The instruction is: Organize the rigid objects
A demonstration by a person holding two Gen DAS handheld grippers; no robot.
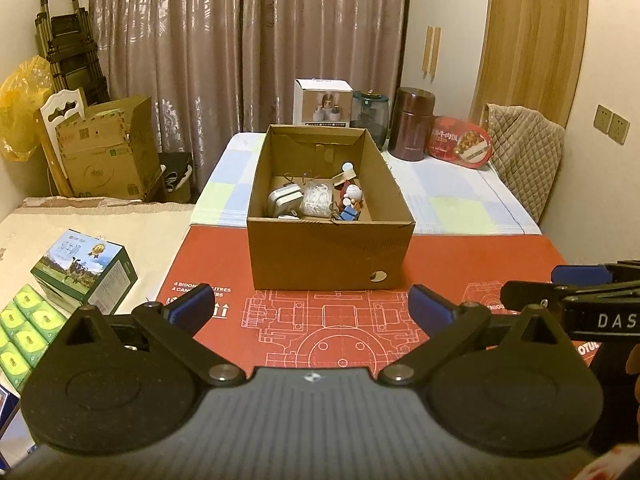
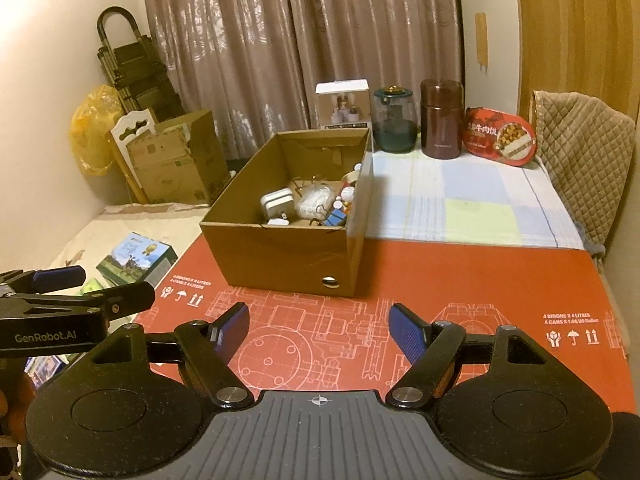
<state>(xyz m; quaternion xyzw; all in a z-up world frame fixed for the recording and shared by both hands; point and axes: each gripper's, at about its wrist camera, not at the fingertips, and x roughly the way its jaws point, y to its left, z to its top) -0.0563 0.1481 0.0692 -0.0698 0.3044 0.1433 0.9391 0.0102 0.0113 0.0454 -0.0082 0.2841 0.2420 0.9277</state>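
An open cardboard box (image 1: 330, 256) stands on the red printed mat (image 1: 480, 272), also in the right wrist view (image 2: 280, 258). Inside lie a white charger (image 1: 285, 199), a clear bag of white bits (image 1: 317, 200), a small Doraemon figure (image 1: 353, 194) and blue blocks (image 1: 347, 213). My left gripper (image 1: 312, 306) is open and empty, held over the mat just short of the box. My right gripper (image 2: 320, 326) is open and empty, over the mat to the right of the left one; it shows at the right edge of the left wrist view (image 1: 584, 280).
Behind the box on the checked cloth (image 2: 460, 200) stand a white product box (image 1: 323, 102), a dark glass jar (image 1: 370, 114), a brown canister (image 1: 414, 124) and a red food tin (image 1: 460, 142). A green carton (image 1: 84, 268) and tissue packs (image 1: 24, 328) lie at left.
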